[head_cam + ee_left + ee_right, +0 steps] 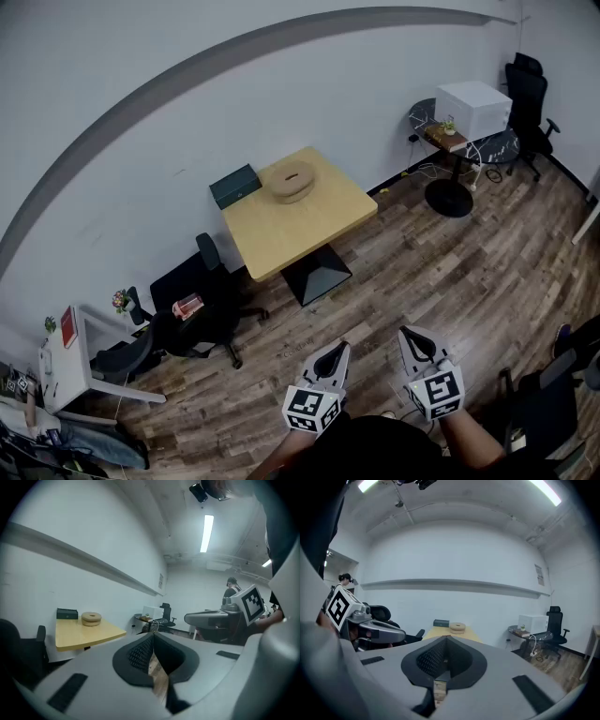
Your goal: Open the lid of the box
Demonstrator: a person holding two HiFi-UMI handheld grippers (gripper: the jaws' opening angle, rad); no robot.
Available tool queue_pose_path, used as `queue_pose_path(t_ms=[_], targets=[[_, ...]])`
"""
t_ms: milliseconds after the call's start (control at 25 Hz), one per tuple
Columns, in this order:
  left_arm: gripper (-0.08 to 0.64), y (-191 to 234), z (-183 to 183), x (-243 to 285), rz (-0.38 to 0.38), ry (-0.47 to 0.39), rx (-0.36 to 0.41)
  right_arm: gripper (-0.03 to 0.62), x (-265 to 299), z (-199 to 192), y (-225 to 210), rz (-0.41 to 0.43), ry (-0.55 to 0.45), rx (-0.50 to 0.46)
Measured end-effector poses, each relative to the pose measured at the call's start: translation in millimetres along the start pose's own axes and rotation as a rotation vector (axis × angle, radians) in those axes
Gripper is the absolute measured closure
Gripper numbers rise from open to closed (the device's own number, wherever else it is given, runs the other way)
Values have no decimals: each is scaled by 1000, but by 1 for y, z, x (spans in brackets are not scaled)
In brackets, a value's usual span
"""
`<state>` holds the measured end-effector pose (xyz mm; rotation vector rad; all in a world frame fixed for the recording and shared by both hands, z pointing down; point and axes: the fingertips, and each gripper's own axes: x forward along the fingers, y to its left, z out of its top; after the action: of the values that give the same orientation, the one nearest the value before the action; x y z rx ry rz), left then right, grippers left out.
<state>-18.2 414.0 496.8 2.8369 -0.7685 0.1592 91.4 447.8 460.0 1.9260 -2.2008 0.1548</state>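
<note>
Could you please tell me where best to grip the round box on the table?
Probably the upper rim of the round box, from above on the table's open side: it lies flat with a hollow on top, the wall is behind, and the green box crowds one side.

The left tool (pixel 341 347) and right tool (pixel 404 331) are grey moulded plastic, with black dimpled pads (pixel 139 653) inside. Each carries a white cube (pixel 311 410) with black square markers. The person wears a black top (pixel 375 450).
</note>
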Motion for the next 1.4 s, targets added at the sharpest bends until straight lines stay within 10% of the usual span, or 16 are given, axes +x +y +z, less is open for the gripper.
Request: queue_pose_path(t_ms=[1080, 1400], targets=[[538, 82, 20, -15, 72, 0, -3, 566, 56, 34, 20, 33, -110, 26], [538, 125, 18, -17, 68, 19, -15, 444, 99, 44, 34, 43, -73, 10]])
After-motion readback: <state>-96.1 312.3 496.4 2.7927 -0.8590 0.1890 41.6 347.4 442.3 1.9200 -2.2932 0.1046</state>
